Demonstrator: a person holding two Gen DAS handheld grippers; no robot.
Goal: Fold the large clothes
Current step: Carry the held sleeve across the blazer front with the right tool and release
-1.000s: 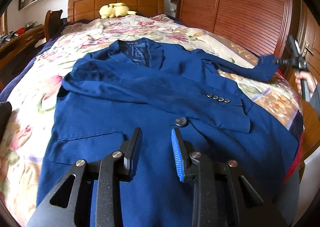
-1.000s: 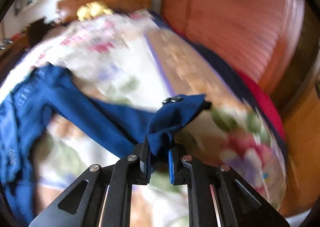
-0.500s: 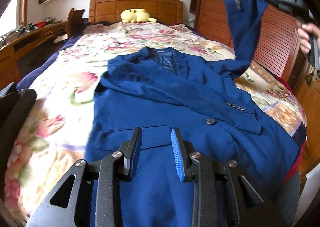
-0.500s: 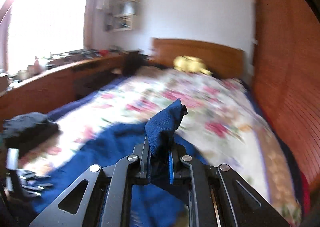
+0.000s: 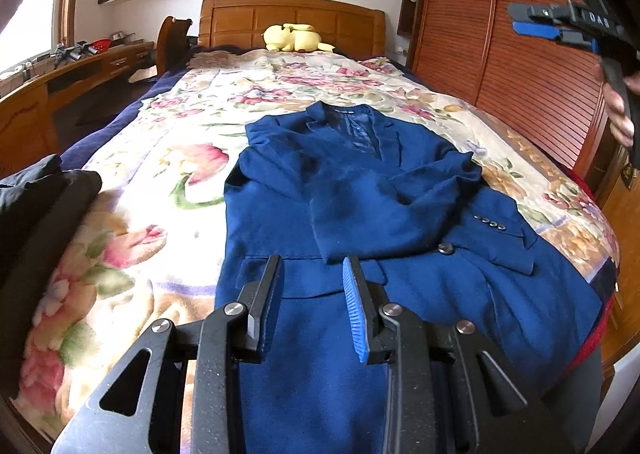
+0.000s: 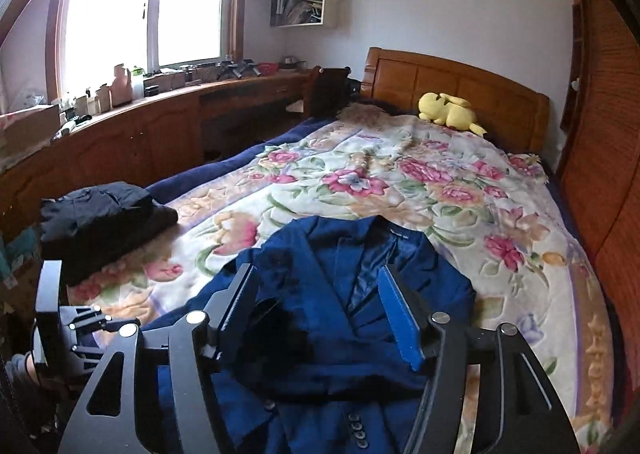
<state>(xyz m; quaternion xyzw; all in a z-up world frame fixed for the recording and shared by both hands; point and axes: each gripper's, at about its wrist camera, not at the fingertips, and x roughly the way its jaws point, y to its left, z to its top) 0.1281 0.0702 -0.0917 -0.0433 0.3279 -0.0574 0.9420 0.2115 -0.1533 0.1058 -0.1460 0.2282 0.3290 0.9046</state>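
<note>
While both hover over the blue jacket (image 5: 360, 189), left tongs (image 5: 312, 304) part-open, right tongs (image 6: 320, 314) wide, both empty

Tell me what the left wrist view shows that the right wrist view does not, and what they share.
Only the left wrist view shows the right gripper from outside, raised and open near the slatted wooden wardrobe doors, and the jacket's large front button.

Only the right wrist view shows the bright window and the long cluttered wooden counter.

Both show the dark blue suit jacket with both sleeves folded across it, the floral bedspread, the yellow plush toy, and the open left gripper.
</note>
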